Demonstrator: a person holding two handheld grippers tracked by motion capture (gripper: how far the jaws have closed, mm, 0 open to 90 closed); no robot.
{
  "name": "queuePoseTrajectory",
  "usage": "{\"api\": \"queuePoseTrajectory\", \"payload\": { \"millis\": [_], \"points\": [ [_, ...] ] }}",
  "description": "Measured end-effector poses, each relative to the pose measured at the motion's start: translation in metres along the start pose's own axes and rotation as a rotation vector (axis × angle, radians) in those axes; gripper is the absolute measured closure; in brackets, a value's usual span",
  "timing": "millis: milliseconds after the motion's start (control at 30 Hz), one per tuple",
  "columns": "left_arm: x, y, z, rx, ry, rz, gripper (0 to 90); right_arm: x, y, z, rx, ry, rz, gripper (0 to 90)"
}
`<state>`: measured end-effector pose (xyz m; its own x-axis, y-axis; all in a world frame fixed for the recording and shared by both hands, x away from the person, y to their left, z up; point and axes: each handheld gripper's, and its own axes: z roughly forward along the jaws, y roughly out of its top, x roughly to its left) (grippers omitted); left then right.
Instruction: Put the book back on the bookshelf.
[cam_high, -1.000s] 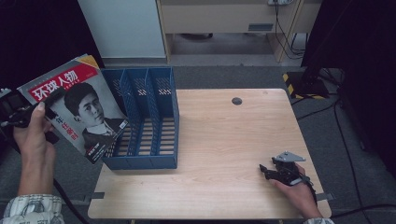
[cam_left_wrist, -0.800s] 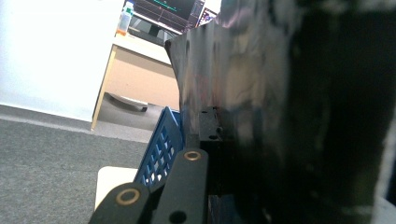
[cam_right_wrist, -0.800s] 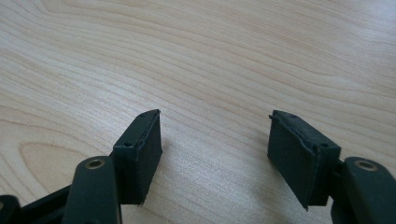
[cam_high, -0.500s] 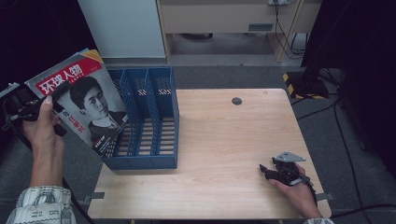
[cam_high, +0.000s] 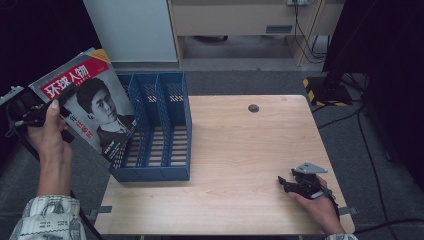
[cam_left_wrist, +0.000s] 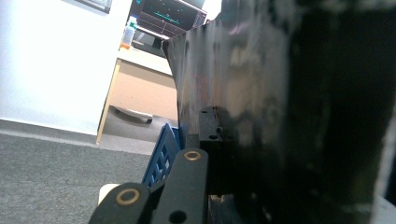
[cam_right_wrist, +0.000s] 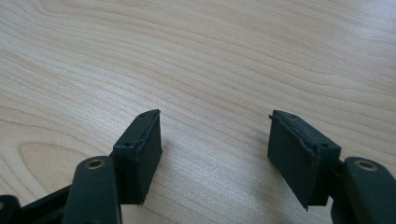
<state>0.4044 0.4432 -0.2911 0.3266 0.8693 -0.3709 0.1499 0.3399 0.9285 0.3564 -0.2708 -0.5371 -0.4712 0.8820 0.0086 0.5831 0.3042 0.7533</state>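
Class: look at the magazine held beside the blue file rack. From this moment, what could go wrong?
1. The magazine is gripped at one edge by the left gripper, so it may sag or slip.
2. Its lower corner is near the blue file rack wall and could catch or push it.

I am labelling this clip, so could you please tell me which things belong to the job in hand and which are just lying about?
Likely in the job:
- magazine, held up in the left tool
- blue file rack on the table

Lying about:
- right tool, open, resting on the table
- small dark disc
- cabinet behind the table
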Motion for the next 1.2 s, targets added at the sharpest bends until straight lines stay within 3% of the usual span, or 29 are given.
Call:
{"api": "queuePoseTrajectory", "payload": {
  "millis": [900, 1200],
  "points": [
    [-0.001, -0.004, 0.008, -0.032, 0.001, 0.016, 86.6, 0.0, 0.0, 0.0, 0.001, -0.002, -0.001, 35.1],
    [-0.004, -0.006, 0.011, -0.026, 0.003, 0.054, 86.6, 0.0, 0.0, 0.0, 0.0, -0.002, -0.001, 35.1]
  ]
}}
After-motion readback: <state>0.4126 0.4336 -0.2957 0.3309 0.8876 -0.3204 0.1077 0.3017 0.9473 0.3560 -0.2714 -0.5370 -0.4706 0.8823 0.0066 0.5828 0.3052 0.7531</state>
